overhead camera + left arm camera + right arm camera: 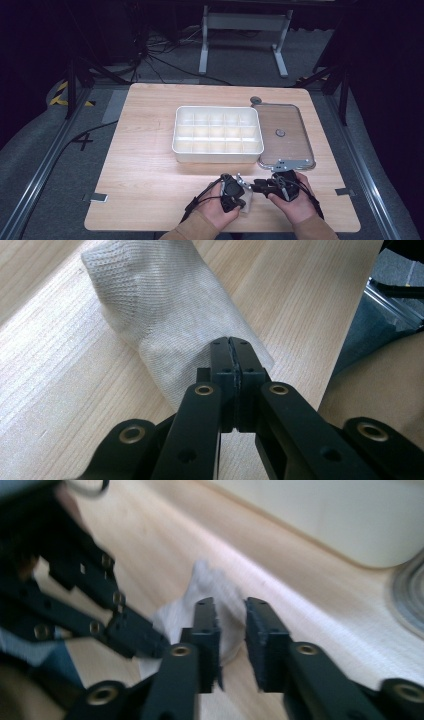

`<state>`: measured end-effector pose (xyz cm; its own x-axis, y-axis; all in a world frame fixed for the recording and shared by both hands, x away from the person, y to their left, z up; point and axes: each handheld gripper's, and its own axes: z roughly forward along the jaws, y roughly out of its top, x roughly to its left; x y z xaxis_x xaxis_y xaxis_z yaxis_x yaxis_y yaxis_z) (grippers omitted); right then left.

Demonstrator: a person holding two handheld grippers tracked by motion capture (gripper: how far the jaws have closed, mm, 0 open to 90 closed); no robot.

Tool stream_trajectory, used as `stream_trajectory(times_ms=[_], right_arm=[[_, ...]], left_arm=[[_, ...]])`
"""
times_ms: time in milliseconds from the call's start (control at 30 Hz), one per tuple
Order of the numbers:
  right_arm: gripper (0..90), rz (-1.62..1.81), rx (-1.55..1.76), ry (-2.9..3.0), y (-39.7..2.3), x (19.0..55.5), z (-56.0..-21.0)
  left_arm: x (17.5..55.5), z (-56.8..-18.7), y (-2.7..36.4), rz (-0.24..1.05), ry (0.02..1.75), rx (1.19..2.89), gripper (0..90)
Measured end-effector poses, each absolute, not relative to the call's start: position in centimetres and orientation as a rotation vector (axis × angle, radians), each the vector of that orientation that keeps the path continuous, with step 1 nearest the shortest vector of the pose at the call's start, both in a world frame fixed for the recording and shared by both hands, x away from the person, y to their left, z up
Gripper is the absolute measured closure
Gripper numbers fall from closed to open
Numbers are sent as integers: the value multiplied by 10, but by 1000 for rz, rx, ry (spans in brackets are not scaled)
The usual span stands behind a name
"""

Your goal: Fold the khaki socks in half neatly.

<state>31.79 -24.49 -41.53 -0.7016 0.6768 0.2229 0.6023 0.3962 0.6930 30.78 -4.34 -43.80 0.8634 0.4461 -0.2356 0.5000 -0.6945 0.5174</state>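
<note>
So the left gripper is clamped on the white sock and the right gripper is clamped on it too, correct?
Not quite. The left gripper is shut on the white sock, but the right gripper is not clamped: the right gripper view shows its jaws apart, with a gap between them and the sock lying just beyond.

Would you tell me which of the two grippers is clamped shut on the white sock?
The left gripper: its jaws meet on the white sock, while the right gripper stands open.

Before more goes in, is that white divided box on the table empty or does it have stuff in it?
Empty: in the high view every compartment of the white box shows only its bare bottom.
</note>
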Motion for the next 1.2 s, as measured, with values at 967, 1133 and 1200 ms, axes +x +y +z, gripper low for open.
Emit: stream_trajectory(times_ms=[967,1133,1200], right_arm=[[447,1230,1408,2591,-233,334,-457],[518,1262,1450,2607,-233,335,-458],[575,1299,1507,2620,-234,335,-460]], left_arm=[[307,-440,-40,-118,687,2434,898],[307,-440,-40,-123,693,2434,898],[307,-440,-40,-123,697,2435,898]])
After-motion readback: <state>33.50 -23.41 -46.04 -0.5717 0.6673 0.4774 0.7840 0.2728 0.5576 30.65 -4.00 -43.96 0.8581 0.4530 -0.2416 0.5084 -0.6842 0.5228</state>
